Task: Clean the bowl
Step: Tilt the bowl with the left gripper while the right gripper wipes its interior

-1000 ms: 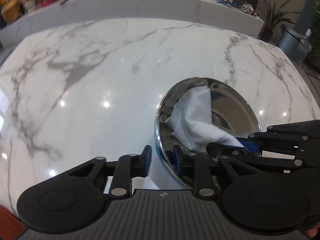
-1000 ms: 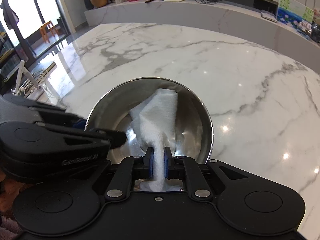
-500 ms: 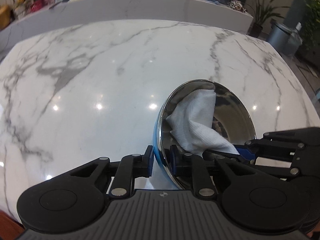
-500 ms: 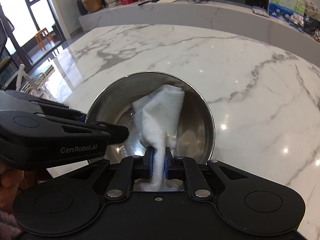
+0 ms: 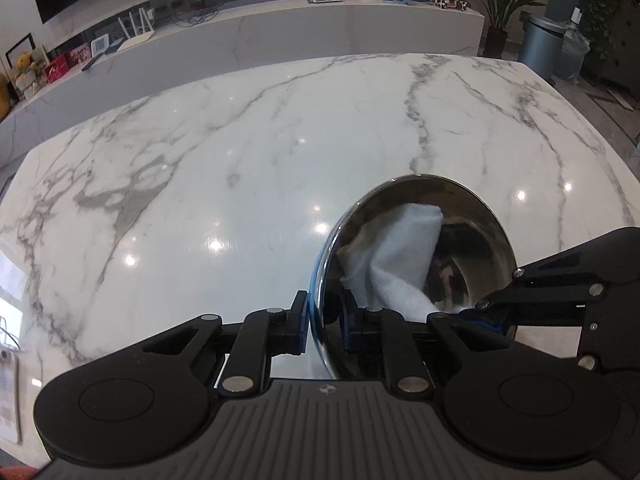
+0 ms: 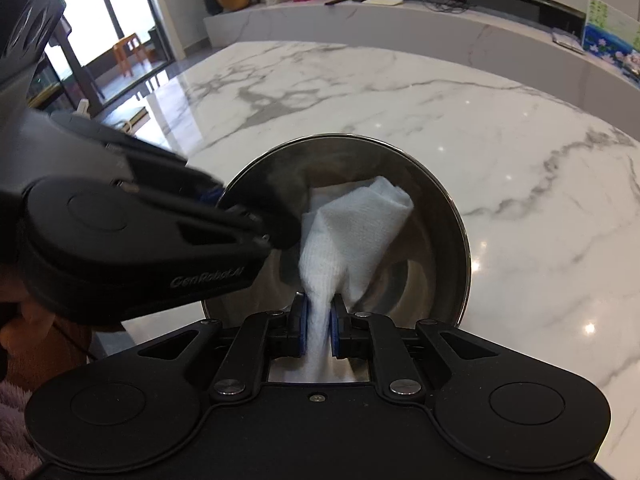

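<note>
On the marble table, steel bowl tipped on edge, near the front edge. Left gripper clamped on the bowl's rim, 1 pad outside, 1 inside. Right gripper pinches a white towel, which fans up against the bowl's inner wall.

Your steel bowl sits tilted on its side on the marble, a crumpled white cloth inside it.
</note>
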The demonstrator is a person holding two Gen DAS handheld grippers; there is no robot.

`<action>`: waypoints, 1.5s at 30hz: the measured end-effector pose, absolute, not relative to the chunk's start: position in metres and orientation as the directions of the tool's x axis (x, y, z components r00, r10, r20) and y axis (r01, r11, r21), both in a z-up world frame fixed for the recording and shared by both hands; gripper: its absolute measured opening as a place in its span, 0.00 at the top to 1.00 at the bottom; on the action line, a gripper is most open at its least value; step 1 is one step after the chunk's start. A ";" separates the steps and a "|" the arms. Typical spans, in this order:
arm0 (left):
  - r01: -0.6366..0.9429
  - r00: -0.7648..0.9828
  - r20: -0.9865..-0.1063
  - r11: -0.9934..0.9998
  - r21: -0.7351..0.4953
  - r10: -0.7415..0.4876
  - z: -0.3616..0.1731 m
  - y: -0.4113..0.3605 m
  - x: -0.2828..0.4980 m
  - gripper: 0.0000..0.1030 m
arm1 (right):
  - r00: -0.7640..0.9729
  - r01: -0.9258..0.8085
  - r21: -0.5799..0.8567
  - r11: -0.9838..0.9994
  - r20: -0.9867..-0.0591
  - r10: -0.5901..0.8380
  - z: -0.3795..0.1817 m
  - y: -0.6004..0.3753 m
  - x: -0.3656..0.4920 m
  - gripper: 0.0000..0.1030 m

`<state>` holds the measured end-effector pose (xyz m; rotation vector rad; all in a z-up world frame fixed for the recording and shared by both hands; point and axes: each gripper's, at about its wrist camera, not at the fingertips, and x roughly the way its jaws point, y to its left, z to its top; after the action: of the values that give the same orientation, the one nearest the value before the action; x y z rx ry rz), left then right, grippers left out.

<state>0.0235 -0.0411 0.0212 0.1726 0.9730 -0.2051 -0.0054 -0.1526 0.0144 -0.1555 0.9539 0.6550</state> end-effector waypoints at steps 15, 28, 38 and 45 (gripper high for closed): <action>0.192 0.513 -0.846 0.980 -0.052 -0.145 0.014 -0.027 0.024 0.77 | 0.512 -0.497 0.038 0.867 -0.794 0.328 0.010 -0.156 -0.008 0.91; 0.083 0.404 -0.866 0.954 -0.287 -0.296 -0.004 -0.001 0.020 0.84 | 0.459 -0.385 0.268 0.883 -0.774 0.435 -0.006 -0.177 -0.005 0.92; 0.041 0.458 -0.859 0.970 -0.239 -0.231 -0.003 -0.010 0.031 0.85 | 0.551 -0.400 0.167 0.901 -0.742 0.382 0.007 -0.172 0.002 0.89; -0.017 0.450 -0.873 0.975 -0.220 -0.189 0.000 -0.009 0.051 0.86 | 0.619 -0.428 0.099 0.898 -0.692 0.371 0.012 -0.164 0.016 0.77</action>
<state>0.0514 -0.0091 -0.0005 -0.2082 1.1012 -0.1068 0.0164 -0.1638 0.0120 -0.0785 0.7775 0.4597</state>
